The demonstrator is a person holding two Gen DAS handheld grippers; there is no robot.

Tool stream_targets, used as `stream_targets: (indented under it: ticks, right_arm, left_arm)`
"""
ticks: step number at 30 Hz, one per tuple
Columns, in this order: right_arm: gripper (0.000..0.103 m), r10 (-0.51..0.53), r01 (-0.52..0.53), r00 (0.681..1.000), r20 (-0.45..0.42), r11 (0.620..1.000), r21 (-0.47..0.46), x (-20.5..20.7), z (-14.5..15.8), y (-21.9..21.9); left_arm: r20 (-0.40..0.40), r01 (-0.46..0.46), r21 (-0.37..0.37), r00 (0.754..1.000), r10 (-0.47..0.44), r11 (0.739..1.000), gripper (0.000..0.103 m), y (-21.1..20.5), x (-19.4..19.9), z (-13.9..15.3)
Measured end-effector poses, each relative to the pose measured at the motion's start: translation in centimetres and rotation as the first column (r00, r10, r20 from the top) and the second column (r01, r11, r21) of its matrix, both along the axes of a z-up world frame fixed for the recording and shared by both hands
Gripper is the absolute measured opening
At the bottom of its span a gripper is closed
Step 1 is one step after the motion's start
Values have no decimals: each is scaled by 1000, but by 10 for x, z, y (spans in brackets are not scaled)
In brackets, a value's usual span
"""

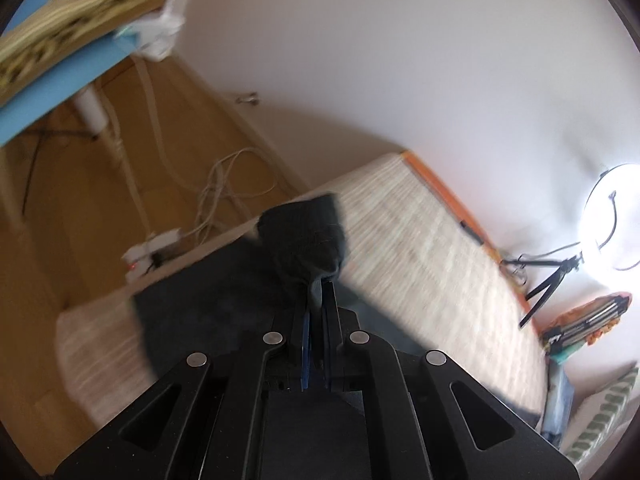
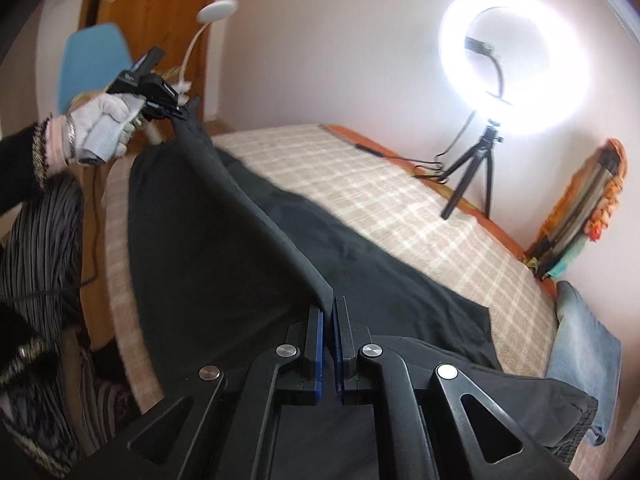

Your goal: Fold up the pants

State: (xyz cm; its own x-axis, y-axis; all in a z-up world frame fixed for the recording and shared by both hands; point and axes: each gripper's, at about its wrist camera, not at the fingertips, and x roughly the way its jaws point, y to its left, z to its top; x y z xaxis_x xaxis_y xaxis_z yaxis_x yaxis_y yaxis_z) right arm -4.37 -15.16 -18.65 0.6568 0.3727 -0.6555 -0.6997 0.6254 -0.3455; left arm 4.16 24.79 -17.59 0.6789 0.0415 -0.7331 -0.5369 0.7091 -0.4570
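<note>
Black pants (image 2: 208, 256) lie spread on a bed with a beige checked cover (image 2: 400, 200). My right gripper (image 2: 332, 304) is shut on one edge of the pants, near the waist end, and lifts it. My left gripper (image 1: 318, 292) is shut on the far end of the same edge; a bunch of dark cloth (image 1: 308, 236) sticks up past its tips. In the right wrist view the left gripper (image 2: 180, 114) shows at upper left in a white-gloved hand, and the raised edge runs taut between the two grippers.
A lit ring light on a black tripod (image 2: 472, 176) stands at the far side of the bed. Folded jeans (image 2: 584, 344) lie at the bed's right end. A blue chair (image 2: 92, 64), cables and a power strip (image 1: 148, 256) are on the wooden floor to the left.
</note>
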Motion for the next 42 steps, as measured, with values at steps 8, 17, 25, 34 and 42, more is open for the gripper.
stream_targets:
  ticks: [8,17,25,34,42]
  right_arm:
    - [2,33,-39,997,-65,995,-88,-9,-31,-1]
    - [2,23,-32,997,-78,993,-112,-18,-39,-5]
    - [2,5,-10,999,-41,993,-114,-22,-31,-3]
    - [5,48,-61,995,-89,988,-141,-40,-46,16]
    - [25,-6,2,968,-251,1000,-19,-36,-44,-8]
  left_arm:
    - [-33,-64,-138,998,60,988,39,15,-28,-36]
    - [-48,-121,-213,992,113,970,46,36,-24,-42]
    - [-18,-60,-129,998,59,990,10,41,-27,-29]
    - [-109,-83,-114,992,71,990,23,63,-38,-39]
    - [-44,-60,-133,998,54,989,28,59,-48,-10]
